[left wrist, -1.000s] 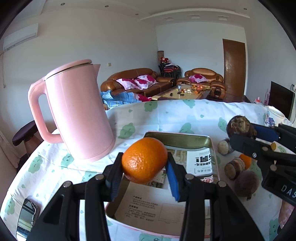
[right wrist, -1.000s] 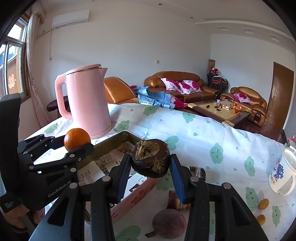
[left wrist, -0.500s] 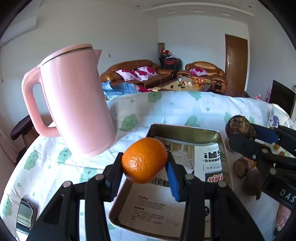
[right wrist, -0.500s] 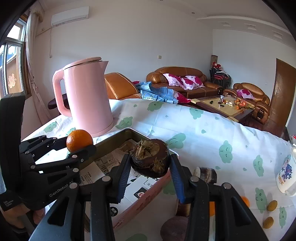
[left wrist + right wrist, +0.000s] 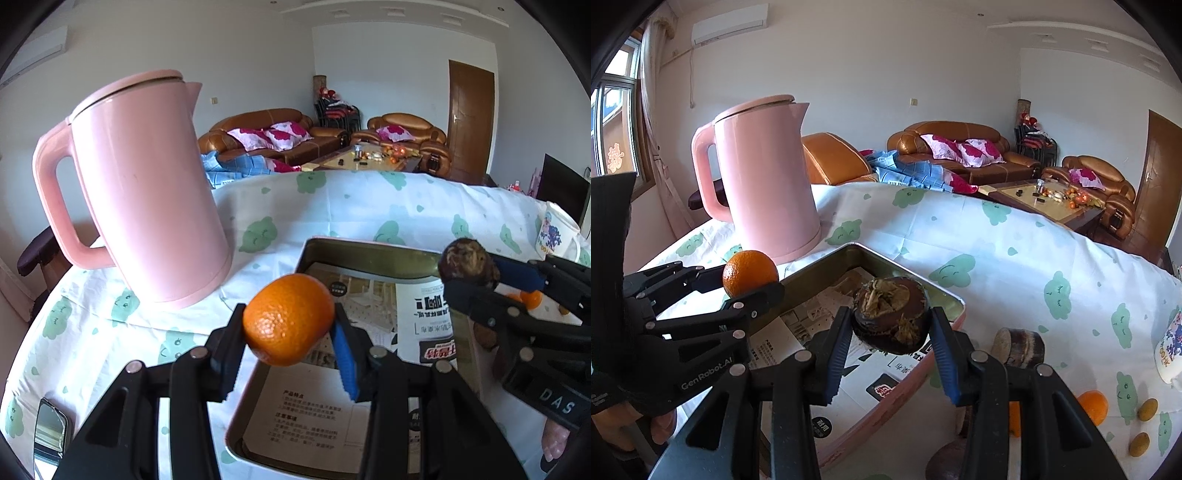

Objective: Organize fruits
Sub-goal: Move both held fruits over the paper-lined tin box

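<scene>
Two grippers each carry a fruit above the same metal tray point(image 5: 369, 248): the left gripper point(image 5: 290, 334) is clamped on an orange point(image 5: 288, 319), the right gripper point(image 5: 891, 332) clamped on a dark brown, rough-skinned fruit point(image 5: 891, 319). Both loads hang over the paper-lined tray floor, the orange toward the tray's left edge beside the pink kettle point(image 5: 147, 184), the brown fruit toward its right rim. A drop looks the likely next move, straight down from each claw. The kettle crowds the left side, so room lies inward; loose fruit point(image 5: 1021, 345) remains on the cloth just beyond the right rim.
</scene>
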The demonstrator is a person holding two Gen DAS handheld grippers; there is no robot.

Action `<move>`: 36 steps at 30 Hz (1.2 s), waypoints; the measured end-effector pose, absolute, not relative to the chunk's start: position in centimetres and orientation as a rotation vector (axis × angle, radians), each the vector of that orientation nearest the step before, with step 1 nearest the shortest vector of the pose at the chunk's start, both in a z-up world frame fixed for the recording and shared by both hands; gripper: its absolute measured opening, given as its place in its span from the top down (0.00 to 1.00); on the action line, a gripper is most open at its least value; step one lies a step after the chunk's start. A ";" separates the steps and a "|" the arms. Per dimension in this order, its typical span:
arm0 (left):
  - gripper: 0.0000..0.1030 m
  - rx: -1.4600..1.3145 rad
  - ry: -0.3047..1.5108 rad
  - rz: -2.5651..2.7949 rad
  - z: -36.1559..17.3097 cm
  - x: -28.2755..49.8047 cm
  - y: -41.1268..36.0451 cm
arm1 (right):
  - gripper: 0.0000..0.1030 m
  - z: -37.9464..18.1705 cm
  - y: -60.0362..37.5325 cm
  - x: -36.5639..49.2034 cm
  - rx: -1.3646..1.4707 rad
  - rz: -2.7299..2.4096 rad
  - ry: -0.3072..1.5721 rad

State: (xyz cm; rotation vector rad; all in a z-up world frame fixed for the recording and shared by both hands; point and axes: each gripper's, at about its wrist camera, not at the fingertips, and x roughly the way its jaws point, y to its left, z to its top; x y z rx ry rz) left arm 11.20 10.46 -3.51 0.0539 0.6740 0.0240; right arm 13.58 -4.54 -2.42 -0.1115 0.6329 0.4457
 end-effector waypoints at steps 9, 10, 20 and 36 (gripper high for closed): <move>0.56 0.063 0.692 0.020 -3.9 11.6 10.3 | 0.57 -2.8 -4.2 14.1 -0.106 0.455 0.650; 0.56 0.062 0.694 0.020 -4.0 11.7 10.4 | 0.57 -2.9 -4.2 14.1 -0.107 0.457 0.652; 0.56 0.063 0.702 0.017 -4.6 11.9 10.5 | 0.57 -3.6 -3.7 14.2 -0.118 0.468 0.673; 0.56 0.095 0.699 0.015 -5.3 12.0 9.9 | 0.57 -4.8 -3.0 14.3 -0.154 0.483 0.713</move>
